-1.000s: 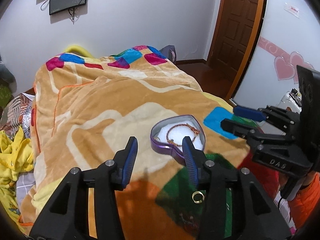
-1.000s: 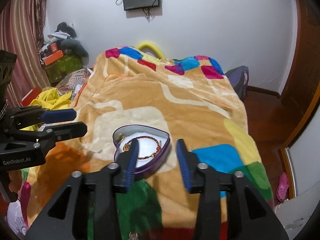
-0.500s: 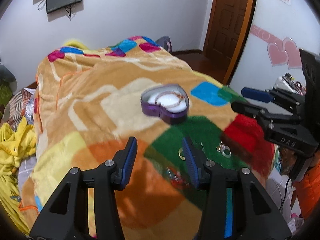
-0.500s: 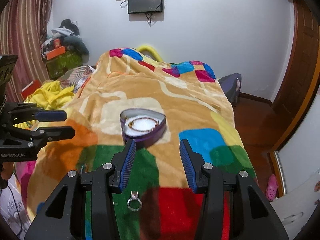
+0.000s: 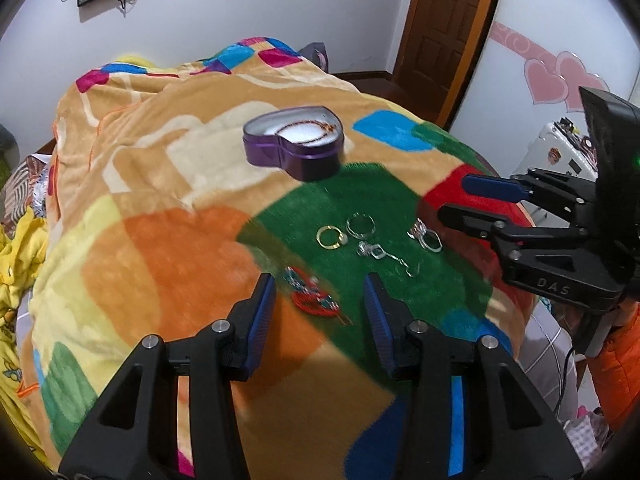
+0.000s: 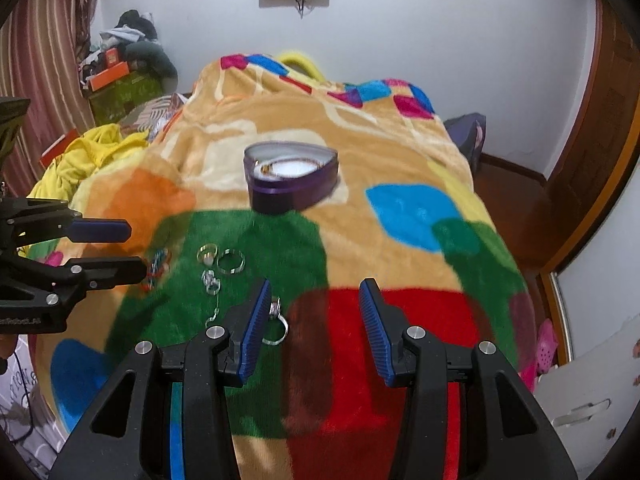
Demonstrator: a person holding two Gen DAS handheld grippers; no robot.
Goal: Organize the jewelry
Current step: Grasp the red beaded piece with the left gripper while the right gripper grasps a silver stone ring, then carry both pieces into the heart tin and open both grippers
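Observation:
A purple heart-shaped box (image 5: 294, 148) sits on the blanket with a brown bracelet lying inside it; it also shows in the right wrist view (image 6: 291, 176). Loose jewelry lies on the green patch: a gold ring (image 5: 330, 237), a silver ring (image 5: 361, 226), a silver ring with a stone (image 5: 425, 236), a silver earring (image 5: 380, 254) and a red beaded bracelet (image 5: 314, 300). My left gripper (image 5: 319, 304) is open and empty above the red bracelet. My right gripper (image 6: 314, 320) is open and empty, its left finger beside the stone ring (image 6: 276, 322).
The bed is covered by a colourful patchwork blanket (image 5: 160, 184). Yellow clothes (image 6: 80, 152) and boxes pile up at the left of the bed. A wooden door (image 5: 444, 28) stands at the far right, a white cabinet (image 6: 584, 400) near the bed's right side.
Both grippers have pulled back from the heart box toward the near end of the bed. The loose rings, earring and red bracelet have come into view. Both grippers stayed open.

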